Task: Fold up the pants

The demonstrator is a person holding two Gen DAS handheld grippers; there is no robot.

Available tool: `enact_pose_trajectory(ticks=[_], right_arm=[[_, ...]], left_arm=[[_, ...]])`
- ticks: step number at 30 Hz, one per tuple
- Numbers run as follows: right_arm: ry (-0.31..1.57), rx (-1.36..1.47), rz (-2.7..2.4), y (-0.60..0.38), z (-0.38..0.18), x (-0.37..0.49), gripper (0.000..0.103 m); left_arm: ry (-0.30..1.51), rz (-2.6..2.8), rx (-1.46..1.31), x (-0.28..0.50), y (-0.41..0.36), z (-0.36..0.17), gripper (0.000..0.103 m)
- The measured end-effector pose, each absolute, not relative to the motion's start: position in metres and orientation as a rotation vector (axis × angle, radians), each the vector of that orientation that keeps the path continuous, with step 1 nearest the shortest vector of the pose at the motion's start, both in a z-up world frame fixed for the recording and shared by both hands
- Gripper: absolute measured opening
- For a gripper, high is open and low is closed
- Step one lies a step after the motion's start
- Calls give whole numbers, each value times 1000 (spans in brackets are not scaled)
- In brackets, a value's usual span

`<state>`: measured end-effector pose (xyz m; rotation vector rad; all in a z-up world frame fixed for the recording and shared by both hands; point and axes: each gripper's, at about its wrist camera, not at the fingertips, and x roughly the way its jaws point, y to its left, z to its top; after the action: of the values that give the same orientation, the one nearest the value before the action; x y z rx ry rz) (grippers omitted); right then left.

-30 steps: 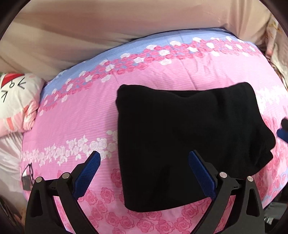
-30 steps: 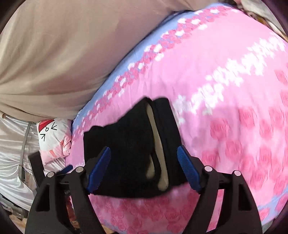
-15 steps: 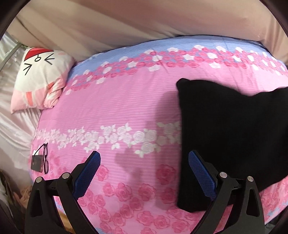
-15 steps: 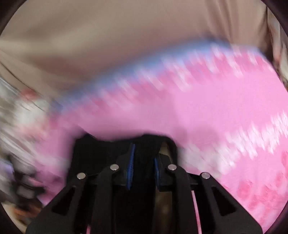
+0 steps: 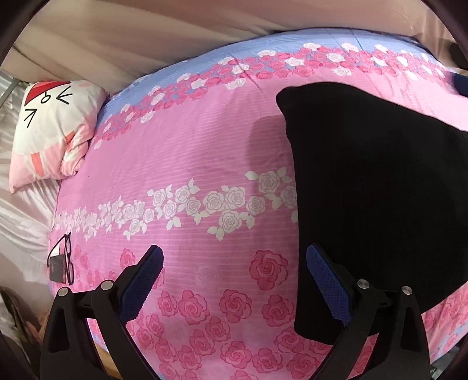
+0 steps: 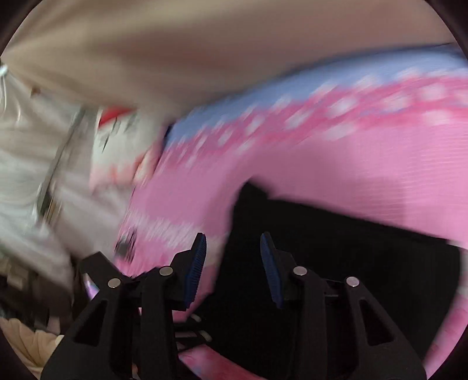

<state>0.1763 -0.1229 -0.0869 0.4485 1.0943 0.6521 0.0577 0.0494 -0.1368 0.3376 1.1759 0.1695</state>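
Note:
The black pants [image 5: 377, 187] lie folded into a flat rectangle on the pink rose-print bed cover [image 5: 187, 152], at the right of the left wrist view. My left gripper [image 5: 234, 263] is open and empty, hovering over bare cover just left of the pants' near left edge. The right wrist view is motion-blurred. There the pants [image 6: 336, 257] lie low and right, and my right gripper [image 6: 232, 248] stands partly open above their left edge, holding nothing.
A white and pink cartoon pillow [image 5: 49, 128] lies at the far left of the bed. Glasses on a dark phone [image 5: 60, 260] rest near the cover's left edge. A beige curtain [image 5: 175, 26] hangs behind the bed.
The right gripper was shut on the pants half a second ago and has opened and swung left. The left gripper has moved left off the pants and stays open.

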Motion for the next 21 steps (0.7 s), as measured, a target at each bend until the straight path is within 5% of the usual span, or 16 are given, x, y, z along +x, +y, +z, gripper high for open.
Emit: enact_pose_trajectory(ticks=[3, 5, 9, 14, 17, 19, 20, 21], right_arm=[[1215, 321, 576, -86, -144, 222, 23], [1232, 485, 513, -103, -156, 245, 10], [1077, 512, 541, -124, -108, 214, 16], [1136, 499, 329, -180, -146, 193, 8], [960, 566, 287, -231, -96, 152, 20], [937, 534, 233, -254, -80, 120, 60], [949, 474, 166, -264, -79, 102, 71], [959, 427, 152, -264, -78, 90, 71]], left_arm=[[1174, 167, 347, 58, 50, -139, 97], [1153, 174, 362, 58, 51, -139, 97], [1175, 168, 347, 67, 54, -139, 97], [1185, 168, 312, 66, 61, -146, 97], [1193, 160, 338, 69, 58, -141, 97], [1171, 141, 333, 68, 55, -133, 97], [1169, 138, 333, 68, 52, -131, 97], [1167, 137, 335, 68, 48, -129, 97]])
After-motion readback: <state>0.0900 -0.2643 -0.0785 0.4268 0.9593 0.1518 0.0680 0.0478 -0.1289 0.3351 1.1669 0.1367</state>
